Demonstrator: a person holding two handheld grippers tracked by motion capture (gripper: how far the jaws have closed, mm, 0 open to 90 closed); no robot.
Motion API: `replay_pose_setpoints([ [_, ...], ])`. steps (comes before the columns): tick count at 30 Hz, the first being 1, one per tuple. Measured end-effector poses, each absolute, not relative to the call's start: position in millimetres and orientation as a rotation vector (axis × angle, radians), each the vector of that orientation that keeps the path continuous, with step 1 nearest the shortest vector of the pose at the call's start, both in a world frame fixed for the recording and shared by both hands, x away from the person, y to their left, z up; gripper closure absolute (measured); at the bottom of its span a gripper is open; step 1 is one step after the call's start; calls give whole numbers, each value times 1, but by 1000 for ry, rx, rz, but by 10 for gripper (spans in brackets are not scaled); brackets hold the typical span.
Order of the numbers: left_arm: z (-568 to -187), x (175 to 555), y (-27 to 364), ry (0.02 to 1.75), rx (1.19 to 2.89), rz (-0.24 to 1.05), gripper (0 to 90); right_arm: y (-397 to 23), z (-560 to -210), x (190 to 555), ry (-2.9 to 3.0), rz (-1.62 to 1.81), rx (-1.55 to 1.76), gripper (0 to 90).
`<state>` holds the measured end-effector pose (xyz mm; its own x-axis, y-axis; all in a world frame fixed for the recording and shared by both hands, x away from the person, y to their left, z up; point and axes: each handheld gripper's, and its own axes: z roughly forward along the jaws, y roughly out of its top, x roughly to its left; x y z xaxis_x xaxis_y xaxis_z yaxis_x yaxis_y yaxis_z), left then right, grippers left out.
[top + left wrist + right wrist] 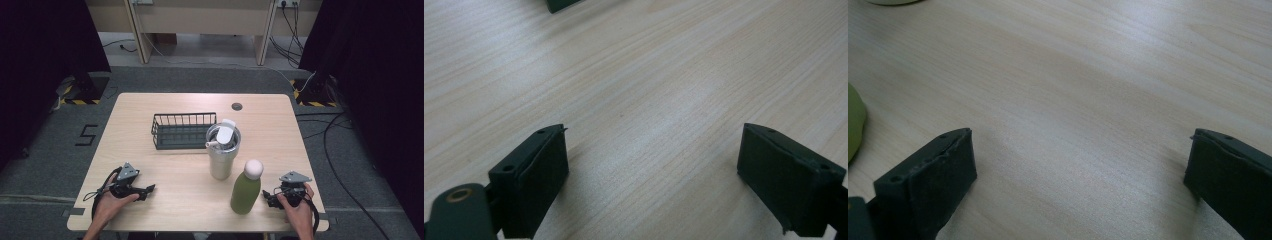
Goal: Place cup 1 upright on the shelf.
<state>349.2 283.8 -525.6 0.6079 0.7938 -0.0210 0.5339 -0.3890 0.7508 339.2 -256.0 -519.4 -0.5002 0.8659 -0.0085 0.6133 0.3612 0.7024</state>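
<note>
Green bottle point(246, 192) at table's point(150, 107) five o'clock; right gripper point(270, 196) beside it, left gripper point(148, 189) at seven, both gaping, empty.

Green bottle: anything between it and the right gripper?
Nothing visible. The right gripper sits open just right of the green bottle, with bare table between them. The tumbler and basket stand farther back.

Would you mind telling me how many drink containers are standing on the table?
2: the tumbler with a white lid stands mid-table just in front of the wire basket; the green bottle stands nearer the front edge, beside the right gripper.
</note>
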Motion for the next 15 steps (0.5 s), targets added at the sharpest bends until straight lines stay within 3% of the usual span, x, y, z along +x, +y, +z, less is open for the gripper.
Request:
replay_pose_setpoints([
  [15,-523,347,278,993,2004,423,153,-256,-519,340,2247,916,1295,2],
])
